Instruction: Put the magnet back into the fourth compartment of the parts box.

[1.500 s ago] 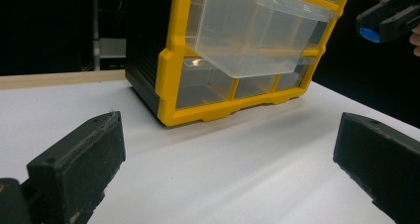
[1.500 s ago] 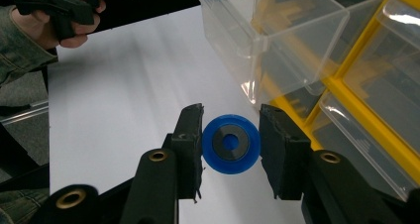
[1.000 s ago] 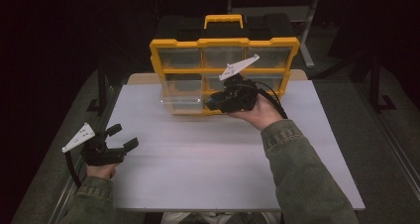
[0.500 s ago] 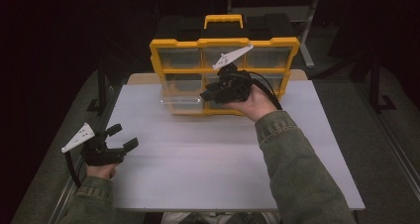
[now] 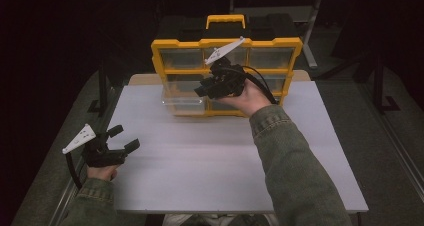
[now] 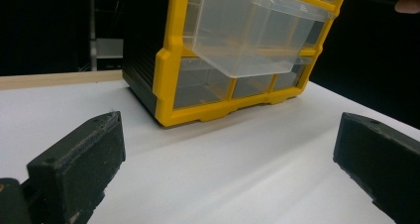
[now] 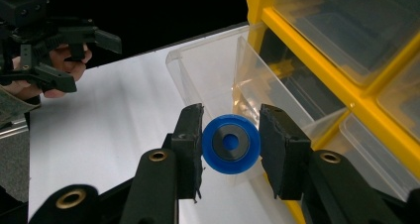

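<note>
A yellow organizer [image 5: 227, 43] with clear drawers stands at the back of the white table [image 5: 210, 156]. One clear drawer [image 5: 182, 102] in its left column is pulled out. My right gripper [image 5: 202, 90] hovers in front of the organizer, just right of that drawer. It is shut on a blue wheel [image 7: 231, 143] with a dark hub, right above the open drawer [image 7: 208, 70]. My left gripper [image 5: 125, 138] rests at the table's left edge, open with nothing in it. In the left gripper view its wide-apart jaws face the organizer [image 6: 168, 60] and the drawer [image 6: 247, 35].
A yellow handle [image 5: 226, 20] tops the organizer. The other drawers [image 5: 270, 57] are pushed in. A wooden strip [image 5: 140, 79] runs along the table's back edge. Dark frames and stands [image 5: 102, 81] flank the table.
My right gripper has moved left and slightly up along the organizer's front, still holding the blue wheel. The left gripper has stayed put.
</note>
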Demonstrator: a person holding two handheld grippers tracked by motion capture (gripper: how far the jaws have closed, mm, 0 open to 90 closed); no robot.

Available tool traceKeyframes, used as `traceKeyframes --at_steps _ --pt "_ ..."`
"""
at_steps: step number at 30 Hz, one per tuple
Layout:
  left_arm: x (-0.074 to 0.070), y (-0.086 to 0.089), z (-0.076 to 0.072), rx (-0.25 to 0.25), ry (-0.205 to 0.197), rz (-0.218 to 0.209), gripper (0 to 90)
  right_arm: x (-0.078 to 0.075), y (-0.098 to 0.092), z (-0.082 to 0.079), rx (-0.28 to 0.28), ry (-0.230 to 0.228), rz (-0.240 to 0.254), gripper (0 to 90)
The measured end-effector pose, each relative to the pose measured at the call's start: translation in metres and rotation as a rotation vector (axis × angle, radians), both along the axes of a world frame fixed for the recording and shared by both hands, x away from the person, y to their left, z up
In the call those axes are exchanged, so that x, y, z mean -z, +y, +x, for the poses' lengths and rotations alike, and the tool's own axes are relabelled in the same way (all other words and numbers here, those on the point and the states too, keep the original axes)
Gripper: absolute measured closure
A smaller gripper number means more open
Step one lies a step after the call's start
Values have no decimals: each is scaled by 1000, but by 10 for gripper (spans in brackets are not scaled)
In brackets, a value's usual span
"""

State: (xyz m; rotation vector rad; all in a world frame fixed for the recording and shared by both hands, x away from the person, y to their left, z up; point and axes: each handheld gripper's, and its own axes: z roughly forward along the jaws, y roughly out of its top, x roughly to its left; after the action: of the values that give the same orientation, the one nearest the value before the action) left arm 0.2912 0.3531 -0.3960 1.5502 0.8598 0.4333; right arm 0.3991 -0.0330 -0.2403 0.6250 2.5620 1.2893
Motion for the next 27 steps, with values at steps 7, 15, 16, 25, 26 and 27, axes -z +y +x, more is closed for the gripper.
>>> traceKeyframes --at_steps 7,15,16,25,26,27 --pt "0 0 0 1 0 0 0 -3 8 4 -4 -2 -3 611" --pt "0 0 1 1 0 -2 0 -6 15 9 -3 -3 -7 611" --pt "0 0 1 1 0 -2 0 -6 16 10 0 -1 -6 611" --pt "0 0 1 1 0 -5 0 -9 28 15 -3 -1 -10 611" --pt "0 0 1 1 0 -6 0 -10 29 15 -3 -1 -8 611" --pt "0 0 1 0 0 -6 0 -10 31 16 -4 -1 -9 611"
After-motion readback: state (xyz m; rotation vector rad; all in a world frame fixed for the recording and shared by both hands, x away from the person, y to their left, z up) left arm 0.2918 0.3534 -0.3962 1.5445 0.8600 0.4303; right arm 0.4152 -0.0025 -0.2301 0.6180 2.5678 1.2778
